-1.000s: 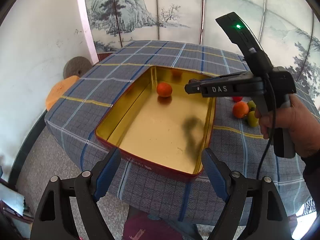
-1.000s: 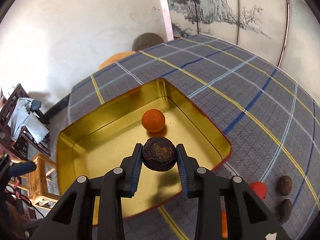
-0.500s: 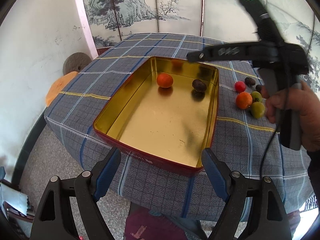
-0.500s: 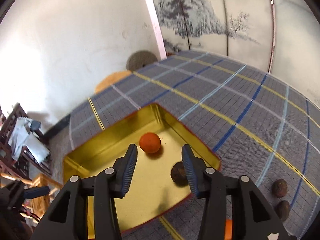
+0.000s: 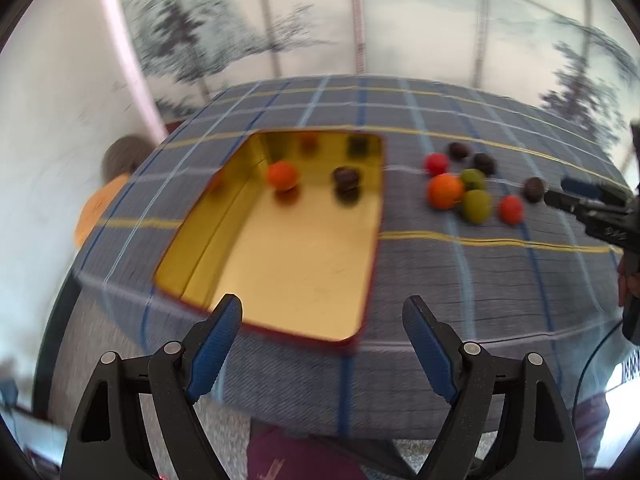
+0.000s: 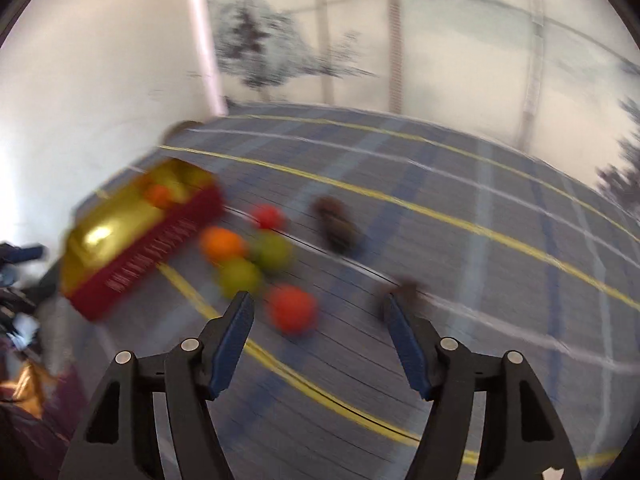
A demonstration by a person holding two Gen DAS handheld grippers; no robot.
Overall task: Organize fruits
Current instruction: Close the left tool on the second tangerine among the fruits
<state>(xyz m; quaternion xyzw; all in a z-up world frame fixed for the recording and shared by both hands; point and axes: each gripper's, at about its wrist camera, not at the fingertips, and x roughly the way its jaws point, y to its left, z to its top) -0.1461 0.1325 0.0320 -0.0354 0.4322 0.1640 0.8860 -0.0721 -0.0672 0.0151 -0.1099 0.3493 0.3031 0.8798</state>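
Two blue-padded fingers [image 5: 216,350] of the left gripper [image 5: 322,350] stand wide apart at the near edge of the left wrist view, with nothing between them. Just beyond them lies the gold tin [image 5: 304,320], red on the outside, resting on a checked blue tabletop [image 5: 500,280]. Toward the tin's far end sit one small orange fruit [image 5: 282,175] and one dark fruit [image 5: 346,178], apart from each other; their reflections show on the far wall.

To the right of the tin, on the cloth, lies a loose cluster of fruit: a large orange fruit [image 5: 445,191] touching two green fruits [image 5: 476,205], a red fruit [image 5: 511,209] just beside them on the side away from the tin, another red fruit [image 5: 436,163] and two dark fruits [image 5: 484,163] farther back, and a lone dark fruit [image 5: 534,190] farthest from the tin. The right gripper [image 5: 576,194] enters from the right edge of this view, beside that lone dark fruit, with part of a hand [image 5: 626,284] below it.

In the blurred right wrist view, the right gripper's fingers [image 6: 234,344] are opening and stand clear of everything; the near red fruit lies on the cloth beyond the gap, untouched. The tin sits well to the left of the cluster. Behind the tabletop stands a painted screen [image 5: 420,20] with ink trees.
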